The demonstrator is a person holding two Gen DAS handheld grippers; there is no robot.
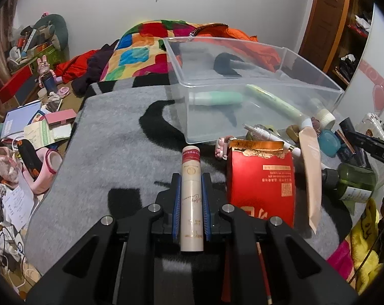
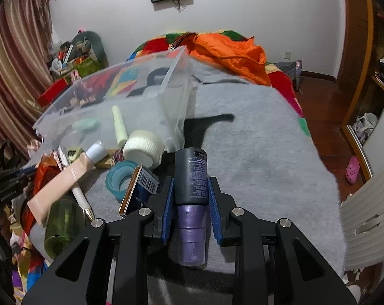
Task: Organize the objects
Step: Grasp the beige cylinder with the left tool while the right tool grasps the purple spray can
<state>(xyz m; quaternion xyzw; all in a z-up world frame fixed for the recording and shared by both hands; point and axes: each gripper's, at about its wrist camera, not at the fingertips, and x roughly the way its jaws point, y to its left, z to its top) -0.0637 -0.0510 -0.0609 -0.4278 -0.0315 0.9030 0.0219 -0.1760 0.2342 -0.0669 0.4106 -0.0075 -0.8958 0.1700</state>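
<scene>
My left gripper is shut on a cream tube with a red cap, held above the grey blanket, short of the clear plastic bin. The bin holds a mint tube and a pale green tube. My right gripper is shut on a dark grey and purple bottle, just right of the bin. A pile of cosmetics lies in front of the bin: a red box, a peach tube, a green bottle, a blue tape roll.
The grey blanket covers the bed, with a colourful quilt and orange cover behind. Clutter fills the floor at left. A white tape roll and a dark blue box lie near my right gripper.
</scene>
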